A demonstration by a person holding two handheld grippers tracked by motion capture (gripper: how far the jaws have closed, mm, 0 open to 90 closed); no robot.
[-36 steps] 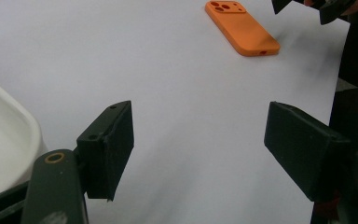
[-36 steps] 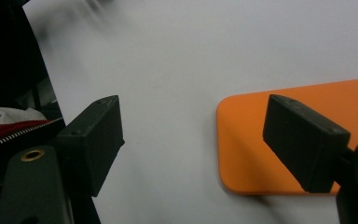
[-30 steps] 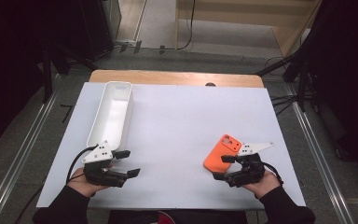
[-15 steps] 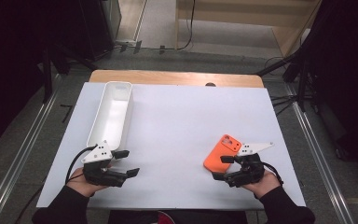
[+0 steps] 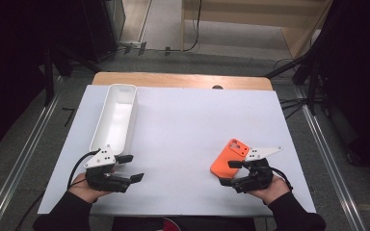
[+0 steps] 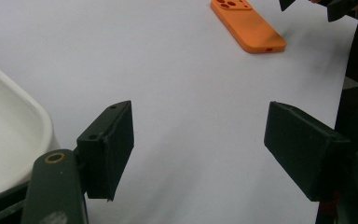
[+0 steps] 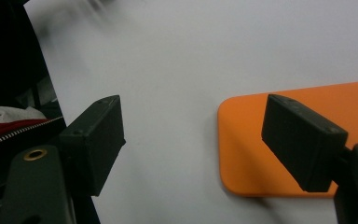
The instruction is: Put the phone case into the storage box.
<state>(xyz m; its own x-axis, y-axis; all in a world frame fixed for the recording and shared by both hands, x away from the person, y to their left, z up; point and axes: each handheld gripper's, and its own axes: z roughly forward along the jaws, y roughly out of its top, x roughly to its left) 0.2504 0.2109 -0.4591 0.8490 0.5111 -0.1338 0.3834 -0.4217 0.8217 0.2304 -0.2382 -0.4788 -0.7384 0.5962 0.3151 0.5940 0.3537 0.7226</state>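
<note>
An orange phone case [image 5: 230, 156] lies flat on the white table sheet [image 5: 188, 120] at the near right, camera holes facing up. My right gripper [image 5: 229, 173] rests just in front of its near end, open; in the right gripper view [image 7: 193, 140] one jaw hangs over the case's [image 7: 247, 140] rounded end and nothing sits between the pads. My left gripper [image 5: 132, 168] lies at the near left, open and empty, pointing across the sheet toward the case [image 6: 247, 23]. Its own view [image 6: 198, 149] has bare sheet between the jaws.
A long white tray [image 5: 134, 115] stands at the left, running away from me, its near end beside the left gripper; its rim [image 6: 9, 135] edges the left gripper view. A wooden table edge [image 5: 183, 79] runs along the far side. Bare sheet spans the middle.
</note>
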